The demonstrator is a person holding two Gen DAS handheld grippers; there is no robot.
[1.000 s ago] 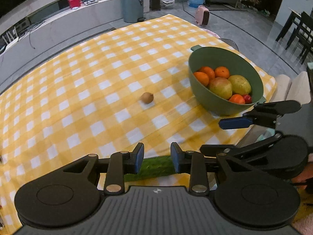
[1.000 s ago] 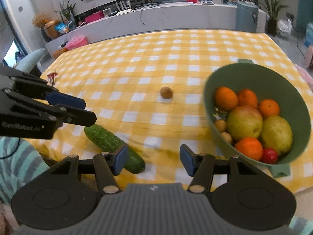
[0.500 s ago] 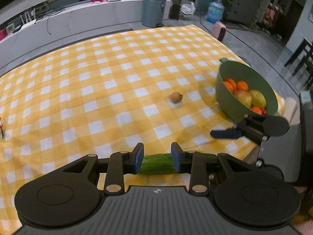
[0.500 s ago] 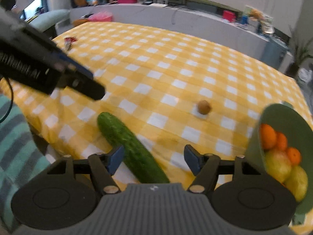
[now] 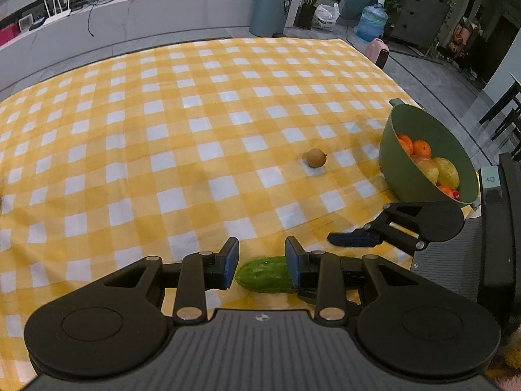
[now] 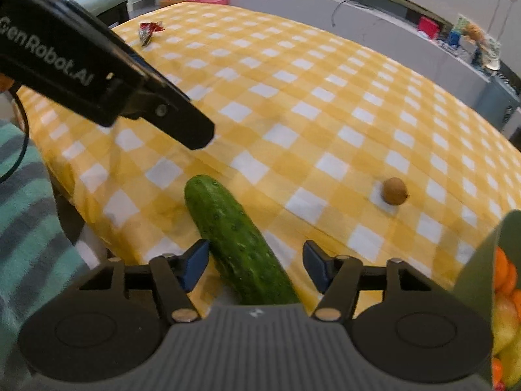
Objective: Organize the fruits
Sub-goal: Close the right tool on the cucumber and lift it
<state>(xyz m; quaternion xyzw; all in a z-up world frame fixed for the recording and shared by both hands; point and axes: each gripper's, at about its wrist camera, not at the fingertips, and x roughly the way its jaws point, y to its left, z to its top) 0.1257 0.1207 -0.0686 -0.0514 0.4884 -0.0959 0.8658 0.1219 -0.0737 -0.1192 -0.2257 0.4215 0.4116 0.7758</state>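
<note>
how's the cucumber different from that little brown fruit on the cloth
The cucumber is long, dark green and bumpy; the brown fruit is small, round and tan. The cucumber lies by the table's near edge between the open right gripper's fingers; the brown fruit sits alone farther out. Both rest on the checkered cloth, outside the green bowl.

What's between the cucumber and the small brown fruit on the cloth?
Nothing. In the right wrist view, only bare checkered tablecloth runs from the cucumber to the small brown fruit. The left wrist view shows the same bare stretch.
</note>
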